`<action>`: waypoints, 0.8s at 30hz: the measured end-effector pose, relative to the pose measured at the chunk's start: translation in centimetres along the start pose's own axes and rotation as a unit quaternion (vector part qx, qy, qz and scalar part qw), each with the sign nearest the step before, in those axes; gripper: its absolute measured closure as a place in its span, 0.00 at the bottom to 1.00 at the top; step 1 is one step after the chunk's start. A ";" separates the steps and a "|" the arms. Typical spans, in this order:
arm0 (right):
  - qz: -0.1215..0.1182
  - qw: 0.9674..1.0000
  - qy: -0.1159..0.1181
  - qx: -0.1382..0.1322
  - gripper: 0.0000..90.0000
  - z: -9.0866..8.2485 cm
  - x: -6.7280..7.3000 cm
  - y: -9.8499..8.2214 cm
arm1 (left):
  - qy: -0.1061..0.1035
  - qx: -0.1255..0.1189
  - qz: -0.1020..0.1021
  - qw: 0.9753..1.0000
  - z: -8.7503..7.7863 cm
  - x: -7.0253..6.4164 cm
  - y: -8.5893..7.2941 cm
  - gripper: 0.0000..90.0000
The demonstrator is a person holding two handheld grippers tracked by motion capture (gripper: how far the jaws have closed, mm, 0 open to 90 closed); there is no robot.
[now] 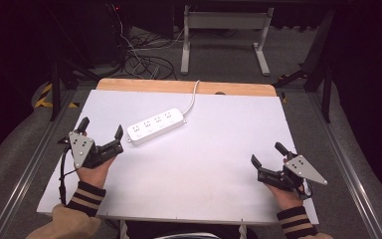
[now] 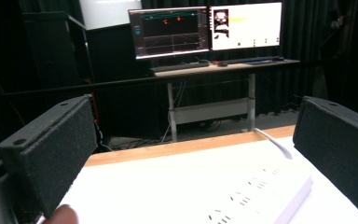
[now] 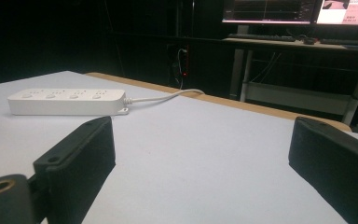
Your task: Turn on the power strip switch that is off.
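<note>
A white power strip (image 1: 156,126) lies at the middle left of the white table top (image 1: 204,169), and its white cable (image 1: 193,97) runs off over the far edge. My left gripper (image 1: 102,128) is open on the table just left of the strip, its right jaw tip close to the strip's near end, with nothing between the jaws. In the left gripper view the strip (image 2: 261,191) lies low between the wide jaws of the left gripper (image 2: 196,154). My right gripper (image 1: 267,154) rests open and empty at the near right. From the right gripper (image 3: 205,158) the strip (image 3: 65,101) lies far off to the left.
A wooden strip (image 1: 184,86) edges the table's far side. Beyond it stand a metal desk frame (image 1: 224,22) and loose cables on the floor (image 1: 146,62). A desk with two lit monitors (image 2: 205,28) stands behind. Dark drapes close both sides.
</note>
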State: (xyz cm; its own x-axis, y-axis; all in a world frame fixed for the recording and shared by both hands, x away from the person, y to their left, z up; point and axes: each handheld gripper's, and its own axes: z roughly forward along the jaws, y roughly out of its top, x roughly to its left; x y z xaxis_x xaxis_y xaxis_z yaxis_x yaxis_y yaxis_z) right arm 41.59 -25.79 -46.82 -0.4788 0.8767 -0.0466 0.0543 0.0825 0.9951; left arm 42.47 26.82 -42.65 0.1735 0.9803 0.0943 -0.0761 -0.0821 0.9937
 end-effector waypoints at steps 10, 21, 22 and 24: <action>0.000 1.000 0.003 0.001 0.08 0.1 0.0 0.0 | -0.003 0.004 0.000 1.000 0.0 0.0 -0.1 0.00; 0.001 1.000 0.001 0.001 0.08 0.0 0.0 0.0 | -0.009 0.009 -0.011 1.000 0.2 0.0 -0.3 0.00; 0.001 1.000 0.001 0.001 0.08 0.0 0.0 0.0 | -0.009 0.011 -0.010 1.000 0.2 0.0 -0.3 0.00; 0.001 1.000 0.002 0.002 0.08 -0.1 0.1 0.0 | -0.009 0.011 -0.009 1.000 0.3 0.0 -0.3 0.00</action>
State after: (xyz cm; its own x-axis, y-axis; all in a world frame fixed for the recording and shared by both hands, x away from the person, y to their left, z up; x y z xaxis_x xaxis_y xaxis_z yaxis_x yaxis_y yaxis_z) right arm 41.50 -25.76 -46.84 -0.4814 0.8754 -0.0444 0.0590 0.0829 0.9948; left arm 42.75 26.84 -42.94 0.1918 0.9785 0.0763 -0.0501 -0.0679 0.9964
